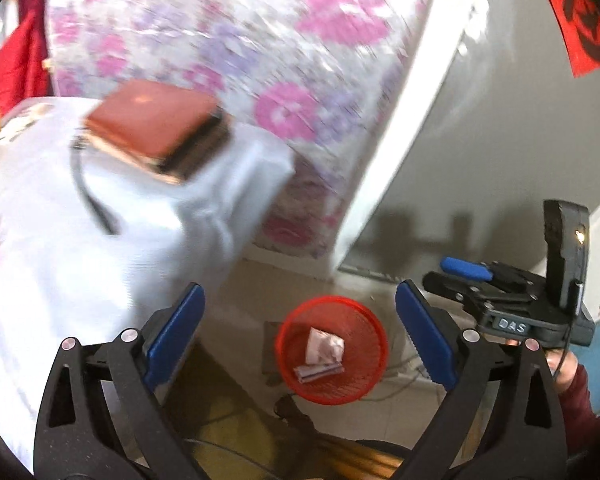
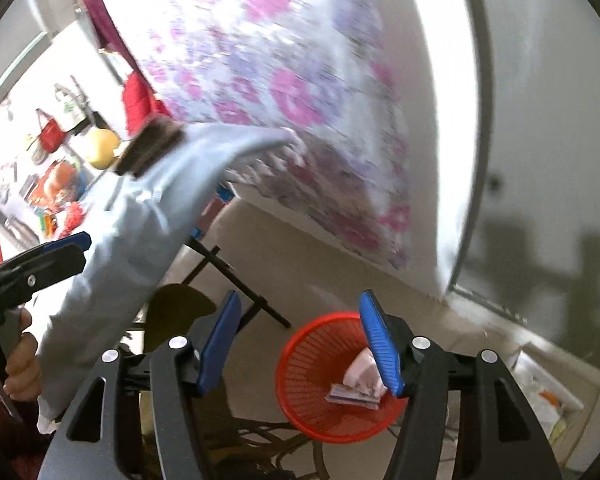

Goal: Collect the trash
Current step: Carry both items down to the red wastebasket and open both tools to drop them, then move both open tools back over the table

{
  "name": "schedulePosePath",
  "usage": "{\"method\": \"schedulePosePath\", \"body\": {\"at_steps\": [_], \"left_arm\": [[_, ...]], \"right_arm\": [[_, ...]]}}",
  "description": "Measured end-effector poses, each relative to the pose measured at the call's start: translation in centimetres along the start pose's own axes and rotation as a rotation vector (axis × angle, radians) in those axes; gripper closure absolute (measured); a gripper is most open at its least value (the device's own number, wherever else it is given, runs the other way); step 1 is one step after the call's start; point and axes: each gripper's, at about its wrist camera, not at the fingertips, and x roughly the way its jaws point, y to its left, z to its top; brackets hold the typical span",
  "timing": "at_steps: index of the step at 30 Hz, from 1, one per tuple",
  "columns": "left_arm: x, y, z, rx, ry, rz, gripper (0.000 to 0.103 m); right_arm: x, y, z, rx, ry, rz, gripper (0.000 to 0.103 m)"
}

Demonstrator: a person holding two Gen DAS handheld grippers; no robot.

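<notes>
A red mesh waste basket stands on the floor below both grippers and holds a crumpled white paper and a folded wrapper. It also shows in the right wrist view, with the paper inside. My left gripper is open and empty above the basket. My right gripper is open and empty above it too, and shows at the right of the left wrist view.
A table with a white cloth is at the left, with a red-topped box at its corner. A floral curtain and a white door frame stand behind. Folding table legs reach the floor.
</notes>
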Motion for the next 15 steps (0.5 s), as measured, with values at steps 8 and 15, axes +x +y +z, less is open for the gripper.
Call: {"method": "schedulePosePath", "body": {"at_steps": [8, 15], "left_arm": [[-7.9, 5.0, -0.7, -0.097, -0.153, 0.089, 0.009], [-15.4, 11.2, -3.6, -0.213, -0.264, 0.211, 0.007]], "right_arm": [[-2.9, 7.2, 1.8, -0.131, -0.081, 0.061, 0.034], [-4.2, 14.2, 2.5, -0.24, -0.128, 0.142, 0.031]]}}
